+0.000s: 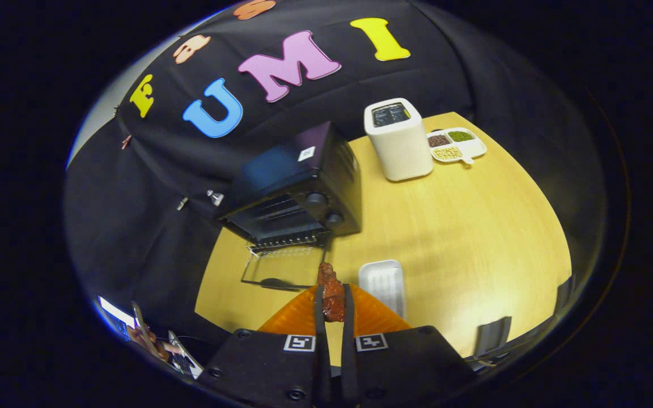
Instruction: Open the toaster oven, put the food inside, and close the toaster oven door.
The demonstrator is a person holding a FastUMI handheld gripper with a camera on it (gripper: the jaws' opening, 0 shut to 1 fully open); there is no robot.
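Gripping a reddish-brown, glazed piece of food [332, 294], our hand-held gripper [333, 299] is pinching it, with both fingers pressing on its sides while its upper end is poking out past the fingertips. We are holding it above the pale wooden table [462, 226]. One black toaster oven [298, 190] is sitting beyond the fingers at about eleven o'clock; its glass door [281, 267] is lying folded down flat, just ahead of the food, and a wire rack is showing in the mouth. Two round knobs are sitting on its front panel. A small white sticker on its top is too small for us to read. One ribbed white rectangular tray [383, 281] is lying just beside the fingers at one o'clock. Farther off, at about one o'clock, one cream-coloured slot toaster [397, 141] is standing upright, and touching its far side is one white divided dish [462, 147] holding three kinds of beans or grains in three compartments.
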